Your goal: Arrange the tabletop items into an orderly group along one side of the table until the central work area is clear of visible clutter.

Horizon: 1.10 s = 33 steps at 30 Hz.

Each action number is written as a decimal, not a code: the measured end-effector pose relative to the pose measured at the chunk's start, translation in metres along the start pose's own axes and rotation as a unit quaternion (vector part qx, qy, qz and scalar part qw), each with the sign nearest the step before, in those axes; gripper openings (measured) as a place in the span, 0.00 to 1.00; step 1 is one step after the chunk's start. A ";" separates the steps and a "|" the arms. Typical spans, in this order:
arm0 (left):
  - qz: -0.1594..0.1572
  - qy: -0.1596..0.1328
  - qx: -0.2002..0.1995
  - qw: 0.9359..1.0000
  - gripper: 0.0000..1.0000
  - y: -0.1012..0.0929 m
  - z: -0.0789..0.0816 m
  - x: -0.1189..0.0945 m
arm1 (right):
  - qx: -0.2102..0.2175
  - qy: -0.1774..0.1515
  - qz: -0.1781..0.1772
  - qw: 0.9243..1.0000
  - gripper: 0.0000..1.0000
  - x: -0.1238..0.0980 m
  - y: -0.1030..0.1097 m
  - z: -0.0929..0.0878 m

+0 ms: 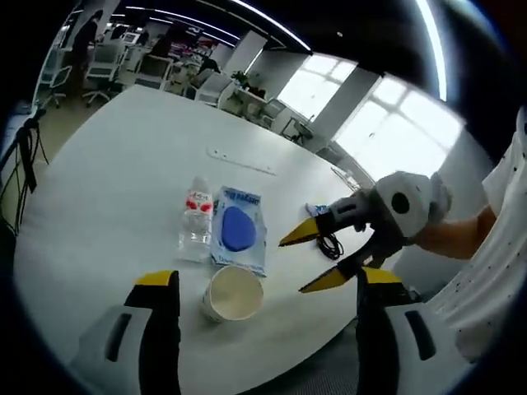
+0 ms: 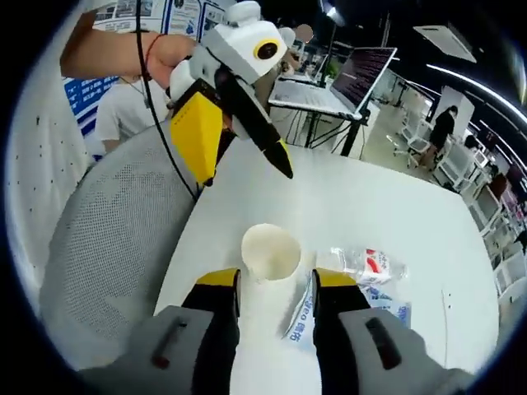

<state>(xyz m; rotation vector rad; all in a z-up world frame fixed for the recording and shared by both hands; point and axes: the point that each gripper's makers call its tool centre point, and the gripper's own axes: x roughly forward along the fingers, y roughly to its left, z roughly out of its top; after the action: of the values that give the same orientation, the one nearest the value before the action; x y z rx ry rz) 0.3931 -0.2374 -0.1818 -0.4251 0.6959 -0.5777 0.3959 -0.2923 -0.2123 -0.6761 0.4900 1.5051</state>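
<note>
A white paper cup (image 1: 233, 294) (image 2: 270, 251) stands upright near the table's edge. Just beyond it lie a clear water bottle (image 1: 196, 218) (image 2: 366, 265) with a red label and a blue packet (image 1: 239, 229) (image 2: 395, 311), side by side. My left gripper (image 1: 268, 278) (image 2: 247, 175) is wide open above the cup, holding nothing. My right gripper (image 1: 291, 267) (image 2: 276, 280) is open too, its yellow-tipped jaws pointing at the cup from the side, a short way off. A black cable (image 1: 329, 244) lies behind the right gripper's jaws.
The round white table (image 1: 123, 164) (image 2: 379, 206) has a thin white strip (image 1: 239, 162) near its middle. A grey mesh chair (image 2: 107, 239) stands against the table's edge. A laptop (image 2: 362, 74) sits on a far desk. Office chairs (image 1: 99, 62) stand beyond.
</note>
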 end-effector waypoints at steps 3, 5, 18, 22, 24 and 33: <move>-0.003 0.001 0.004 1.000 0.91 -0.001 0.002 0.001 | 0.026 -0.010 -0.016 0.999 0.33 -0.005 -0.005 -0.001; -0.004 0.003 0.007 1.000 0.91 -0.002 0.003 0.002 | 0.054 -0.017 -0.024 0.998 0.33 -0.009 -0.007 -0.002; -0.019 0.012 0.026 0.999 0.91 -0.012 0.010 0.007 | 0.136 -0.041 -0.068 0.988 0.32 -0.029 -0.013 -0.015; -0.024 0.014 0.032 0.999 0.91 -0.018 0.012 0.010 | 0.165 -0.047 -0.081 0.982 0.31 -0.035 -0.016 -0.021; -0.026 0.016 0.035 0.999 0.91 -0.020 0.012 0.012 | 0.180 -0.051 -0.089 0.978 0.31 -0.038 -0.019 -0.025; -0.036 0.021 0.042 0.998 0.91 -0.030 0.016 0.020 | 0.216 -0.058 -0.114 0.968 0.28 -0.052 -0.034 -0.043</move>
<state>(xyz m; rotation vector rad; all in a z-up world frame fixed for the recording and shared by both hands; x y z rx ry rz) 0.4071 -0.2698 -0.1641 -0.3628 0.6957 -0.6831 0.4334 -0.3573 -0.2050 -0.2884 0.6039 1.1613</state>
